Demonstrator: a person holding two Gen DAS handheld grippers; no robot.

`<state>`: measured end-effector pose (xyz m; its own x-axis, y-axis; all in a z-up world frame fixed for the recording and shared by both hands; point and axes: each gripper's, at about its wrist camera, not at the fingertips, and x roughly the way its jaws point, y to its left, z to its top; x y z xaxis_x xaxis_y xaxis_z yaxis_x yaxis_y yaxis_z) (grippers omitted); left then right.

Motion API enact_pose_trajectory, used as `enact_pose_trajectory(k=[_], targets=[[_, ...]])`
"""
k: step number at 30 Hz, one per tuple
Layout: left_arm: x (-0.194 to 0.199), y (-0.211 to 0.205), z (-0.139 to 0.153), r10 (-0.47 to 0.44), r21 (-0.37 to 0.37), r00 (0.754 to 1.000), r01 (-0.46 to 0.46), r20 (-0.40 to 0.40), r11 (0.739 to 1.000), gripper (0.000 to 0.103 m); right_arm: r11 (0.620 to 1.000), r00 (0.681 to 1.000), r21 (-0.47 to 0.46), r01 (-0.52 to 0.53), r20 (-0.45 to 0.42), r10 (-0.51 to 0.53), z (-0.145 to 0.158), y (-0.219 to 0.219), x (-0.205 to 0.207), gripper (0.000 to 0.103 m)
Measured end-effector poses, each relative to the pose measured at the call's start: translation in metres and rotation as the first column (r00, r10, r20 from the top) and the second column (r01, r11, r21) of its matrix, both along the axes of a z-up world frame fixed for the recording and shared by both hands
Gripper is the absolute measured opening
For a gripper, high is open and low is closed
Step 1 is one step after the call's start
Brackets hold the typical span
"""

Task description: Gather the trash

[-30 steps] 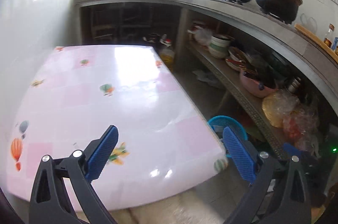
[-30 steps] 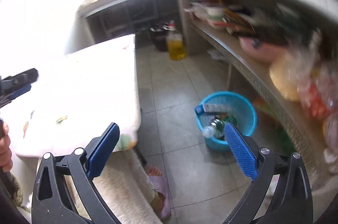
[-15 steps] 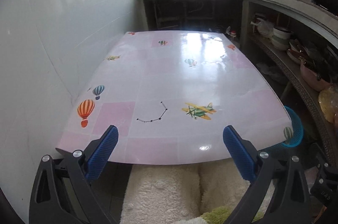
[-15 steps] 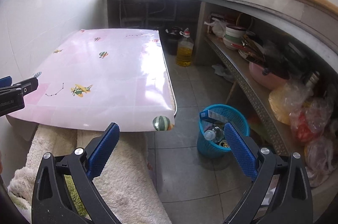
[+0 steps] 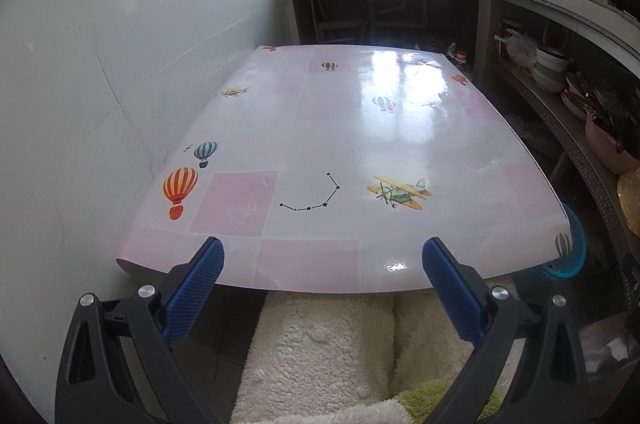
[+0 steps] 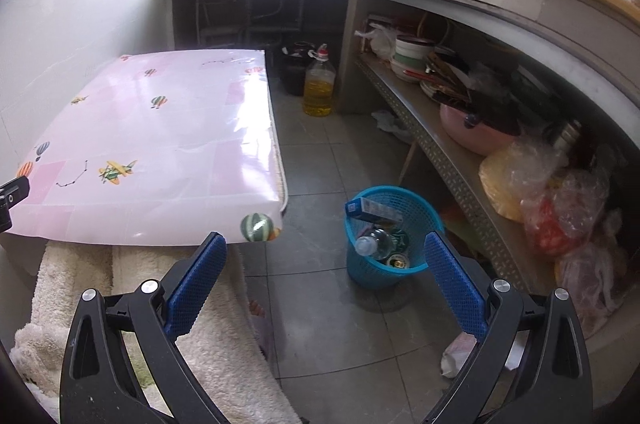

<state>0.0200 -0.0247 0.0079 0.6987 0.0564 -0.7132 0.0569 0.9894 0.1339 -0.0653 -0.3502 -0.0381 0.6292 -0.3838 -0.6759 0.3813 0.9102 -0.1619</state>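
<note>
A blue mesh trash basket (image 6: 424, 208) stands on the tiled floor right of the table, holding a clear plastic bottle (image 6: 374, 242), a blue-and-white carton (image 6: 374, 210) and cans. Its rim (image 5: 574, 248) peeks past the table's right corner in the left wrist view. The pink table (image 5: 352, 144) with balloon and plane prints lies bare. My left gripper (image 5: 322, 274) hangs open over the table's near edge, holding nothing. My right gripper (image 6: 324, 270) is open above the floor, between the table corner and the basket, holding nothing.
A white tiled wall (image 5: 100, 72) borders the table's left. A low shelf (image 6: 452, 160) on the right carries bowls, a pink pot and plastic bags. An oil bottle (image 6: 319, 84) stands on the floor farther back. A fluffy cream garment (image 6: 120, 284) covers the person's lap below the table.
Both views have swung left and pulled back toward the table's near edge, then steadied. The basket has shifted from the centre of the right wrist view toward the right. Both grippers remain open.
</note>
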Motion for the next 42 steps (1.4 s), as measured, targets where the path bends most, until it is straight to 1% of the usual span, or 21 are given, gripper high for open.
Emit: enact_pose_trajectory(k=[4, 8, 14, 29, 42], targets=[[0.002, -0.003, -0.002, -0.003, 0.005, 1.000, 0.003, -0.008, 1.000, 0.097, 1.000, 1.000, 0.010, 0.021, -0.001, -0.021, -0.001, -0.006, -0.003, 0.095], [0.002, -0.005, -0.002, -0.009, 0.013, 1.000, 0.009, -0.008, 1.000, 0.097, 1.000, 1.000, 0.011, 0.028, -0.002, -0.028, -0.002, -0.008, -0.005, 0.095], [0.004, -0.008, -0.006, -0.020, 0.018, 0.999, 0.020, -0.028, 1.000, 0.097, 0.999, 1.000, 0.019, 0.031, 0.001, -0.031, -0.001, -0.009, -0.005, 0.095], [0.007, -0.014, -0.011, -0.060, -0.002, 0.996, 0.060, -0.062, 0.998, 0.097, 0.999, 1.000, 0.027, 0.031, -0.006, -0.031, 0.000, -0.012, -0.004, 0.095], [0.012, -0.011, -0.015, -0.065, -0.017, 0.994, 0.064, -0.086, 0.998, 0.097, 0.999, 0.999, 0.027, 0.033, -0.006, -0.033, 0.000, -0.009, -0.003, 0.095]])
